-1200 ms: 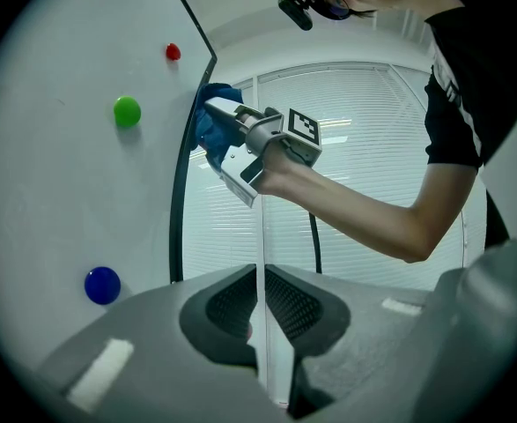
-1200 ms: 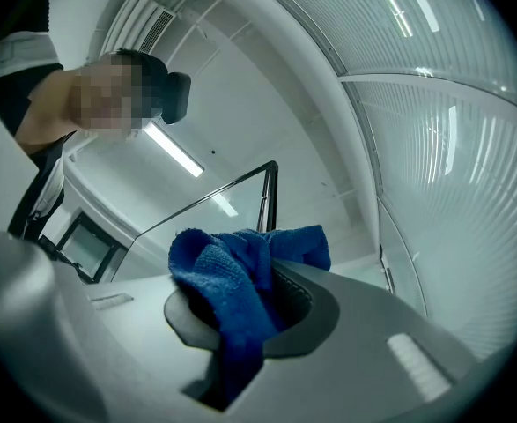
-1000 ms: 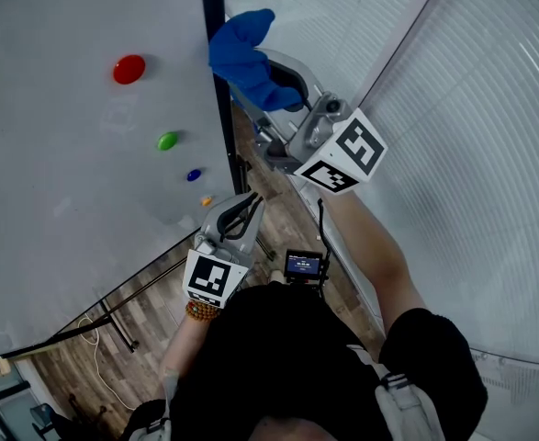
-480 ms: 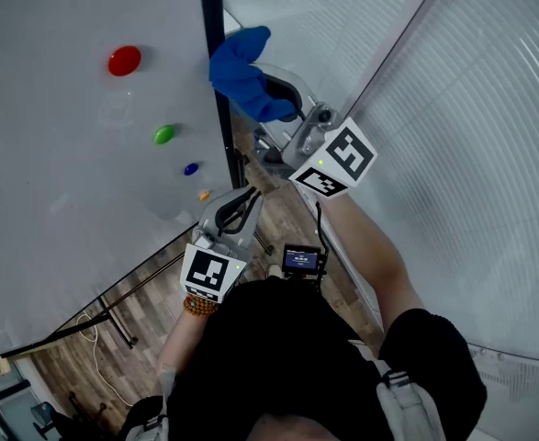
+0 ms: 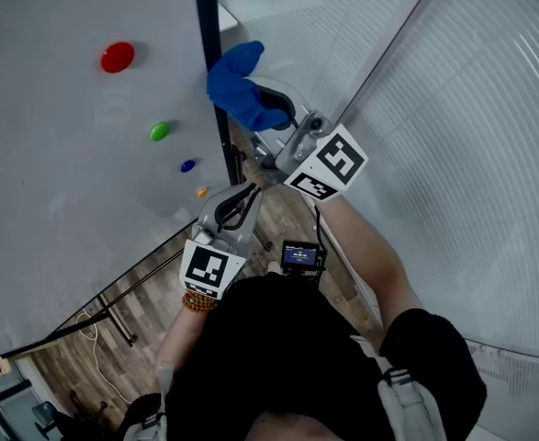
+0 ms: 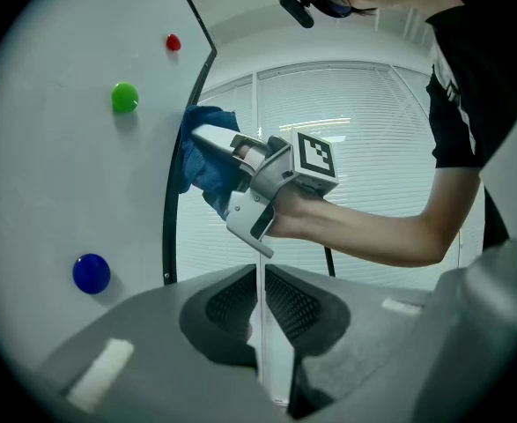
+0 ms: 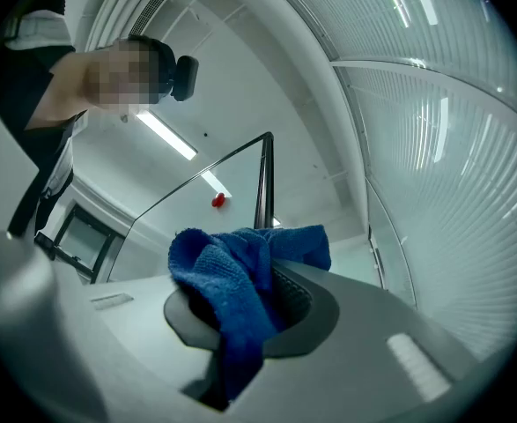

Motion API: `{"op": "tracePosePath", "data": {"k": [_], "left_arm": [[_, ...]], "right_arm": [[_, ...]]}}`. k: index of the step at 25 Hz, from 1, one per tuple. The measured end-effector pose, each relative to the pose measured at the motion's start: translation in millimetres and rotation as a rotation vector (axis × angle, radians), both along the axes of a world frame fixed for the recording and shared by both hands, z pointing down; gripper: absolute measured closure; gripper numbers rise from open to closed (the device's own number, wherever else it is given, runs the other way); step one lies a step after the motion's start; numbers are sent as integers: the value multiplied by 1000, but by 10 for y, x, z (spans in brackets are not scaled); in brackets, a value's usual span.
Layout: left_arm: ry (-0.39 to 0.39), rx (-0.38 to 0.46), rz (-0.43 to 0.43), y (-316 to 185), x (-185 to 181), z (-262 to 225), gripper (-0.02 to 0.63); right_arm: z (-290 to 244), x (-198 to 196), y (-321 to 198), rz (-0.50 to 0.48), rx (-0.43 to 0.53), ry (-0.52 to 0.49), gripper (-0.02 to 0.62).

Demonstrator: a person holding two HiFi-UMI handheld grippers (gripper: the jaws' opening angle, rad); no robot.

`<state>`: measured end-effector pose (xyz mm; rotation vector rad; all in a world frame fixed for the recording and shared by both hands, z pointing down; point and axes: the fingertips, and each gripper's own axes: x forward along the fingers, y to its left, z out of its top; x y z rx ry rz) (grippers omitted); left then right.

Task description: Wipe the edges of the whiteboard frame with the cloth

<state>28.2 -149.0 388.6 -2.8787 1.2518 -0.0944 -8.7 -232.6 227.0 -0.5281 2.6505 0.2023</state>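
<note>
The right gripper view alone shows the grasp up close: the right gripper (image 7: pixel 249 302) has its fingers clenched on a bunched blue terry cloth (image 7: pixel 240 280), which spills over the near finger and hides most of the pad behind it; above the cloth rises the thin black frame edge (image 7: pixel 262 179) of the white whiteboard (image 7: pixel 201 205), with one red round magnet (image 7: pixel 217 201) on it. The left gripper view gives the side-on look that the other lacks: the cloth (image 6: pixel 207 157) lies pressed against the black frame edge (image 6: pixel 172 201), with the right gripper (image 6: pixel 201 137) reaching in from the right on a nearly level forearm. In that same view the left gripper (image 6: pixel 260 311) has its fingers closed on nothing, only a thin slit between them; a green magnet (image 6: pixel 124 97) and a blue magnet (image 6: pixel 91 272) show on the board. The head view sets it all out from above: the cloth (image 5: pixel 241 85) sits at the board's vertical right-hand edge (image 5: pixel 212 108), level with the red magnet (image 5: pixel 117 57); the left gripper (image 5: pixel 240 200) hangs lower, near the edge and apart from the cloth, beside a small orange magnet (image 5: pixel 201 192). The board's upper and left parts are cut off; white window blinds (image 5: pixel 453 154) fill the right.
</note>
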Motion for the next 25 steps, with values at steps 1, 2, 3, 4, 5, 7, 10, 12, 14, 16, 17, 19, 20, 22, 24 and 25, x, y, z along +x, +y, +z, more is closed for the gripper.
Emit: {"op": "tracePosePath", "data": {"k": [1,2,3,4,5,7,10,12,14,16,17,19,20,22,24,25], "left_arm": [[0,0,-1,-5,2,-18,591],[0,0,-1,-9,4,-32,591],[-1,1,-1,-13,6,-45,591],[-2,3,0,-18,9,-59,591],[-2,3,1,-23,11,-68,591],[0,-5,-3,-25,6,-45,591],[-1,-13,-7,6,-13,80,591],[-1,-19,-12,13,-41,146,591],[-2,-23,-18,0,-73,173,591],[-1,-26,-23,-10,-96,182,591],[1,-28,-26,-13,-105,180,591],[5,-30,-32,-15,-122,172,591],[6,-31,-35,-18,-134,172,591],[7,-37,-41,-30,-162,194,591],[7,-45,-47,-36,-187,242,591],[7,-44,-49,-39,-194,263,591]], "right_arm": [[5,0,-4,0,-3,3,526],[13,0,-7,0,-5,7,526],[25,0,-10,0,-8,10,526],[37,1,-14,0,-10,14,526],[52,0,-18,1,-12,17,526],[110,-4,-20,0,-20,25,526],[326,-9,9,-1,-37,39,526],[460,-16,16,0,-48,52,526],[543,-28,10,2,-55,64,526],[598,-34,6,6,-59,77,525],[621,-37,7,9,-60,85,525],[668,-41,10,16,-62,102,525],[696,-42,8,20,-64,109,525],[767,-48,-1,25,-71,118,525],[858,-53,-5,27,-81,125,525],[914,-52,-2,27,-85,129,525]]}}
